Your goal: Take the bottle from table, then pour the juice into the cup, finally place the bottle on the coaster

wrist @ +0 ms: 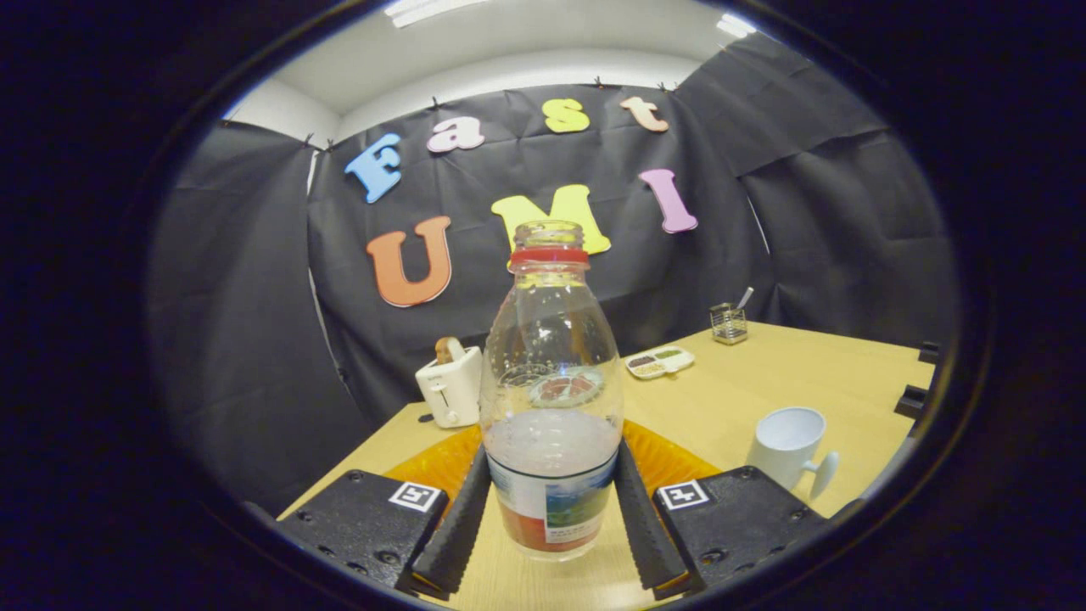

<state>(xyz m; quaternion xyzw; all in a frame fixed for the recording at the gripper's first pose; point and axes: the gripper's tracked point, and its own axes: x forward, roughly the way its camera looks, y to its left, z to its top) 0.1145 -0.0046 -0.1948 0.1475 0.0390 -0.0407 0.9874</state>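
A clear plastic bottle [551,382] with a red neck ring and no cap stands upright between my fingers. Pale juice fills roughly its lower third, above a coloured label. My gripper [553,454] is shut on the bottle, with both ribbed black fingers [454,526] pressing on its lower sides. An orange coaster [433,467] lies just behind the bottle and shows on both sides of it. I cannot tell whether the bottle's base rests on the table or hangs just above it. A white cup [785,441] with its handle towards me stands upright beyond the right finger.
On the wooden table [764,382], a white toaster [450,386] with bread in it sits far left near the black cloth wall. A small compartment tray [660,362] and a wire holder [728,322] stand further back. The table's right edge runs behind the cup.
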